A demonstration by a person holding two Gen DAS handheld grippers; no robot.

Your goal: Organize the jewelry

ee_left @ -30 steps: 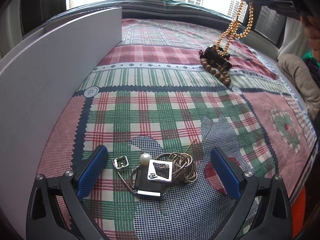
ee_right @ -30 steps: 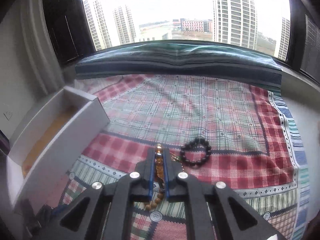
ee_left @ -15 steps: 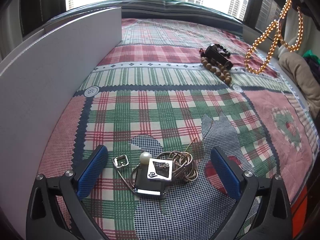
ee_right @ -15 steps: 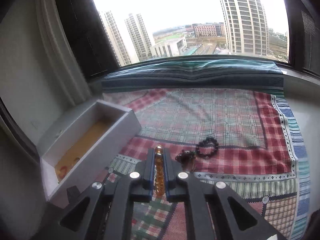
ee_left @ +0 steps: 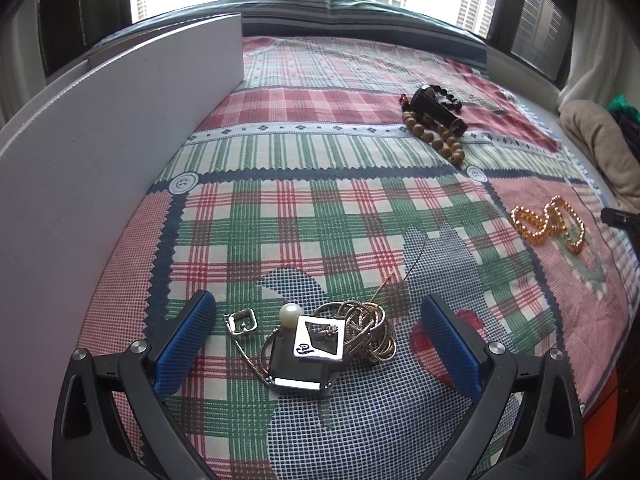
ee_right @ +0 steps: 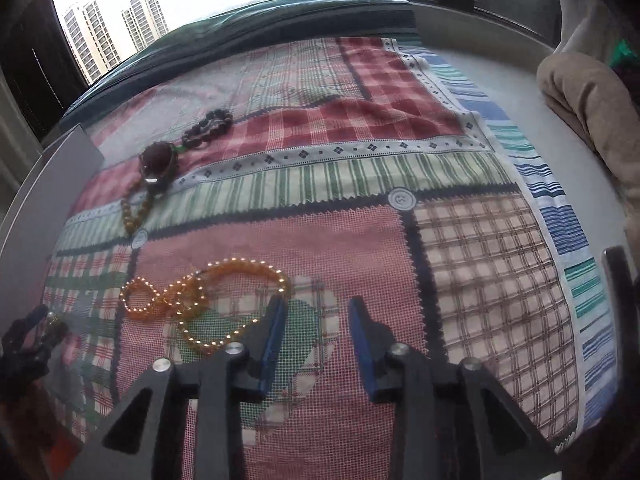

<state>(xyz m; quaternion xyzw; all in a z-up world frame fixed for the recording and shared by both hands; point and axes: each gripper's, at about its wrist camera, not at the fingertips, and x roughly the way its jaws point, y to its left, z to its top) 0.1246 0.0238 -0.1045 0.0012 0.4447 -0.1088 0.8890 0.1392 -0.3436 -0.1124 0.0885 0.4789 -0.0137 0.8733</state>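
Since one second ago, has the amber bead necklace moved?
Yes. The amber bead necklace hung above the wooden bead bracelet; now it lies on the quilt, nearer and to the right. The right gripper just opened, empty.

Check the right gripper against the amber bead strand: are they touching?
Cannot tell. In the right wrist view the right gripper stands open, nothing between its pads, but the amber bead strand runs against its left finger; contact there is unclear.

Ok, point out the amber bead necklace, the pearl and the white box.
amber bead necklace point(ee_right: 168, 300), right wrist view, on its bunched loops.
pearl point(ee_left: 291, 313), left wrist view, on its round face.
white box point(ee_left: 100, 152), left wrist view, on its side wall.
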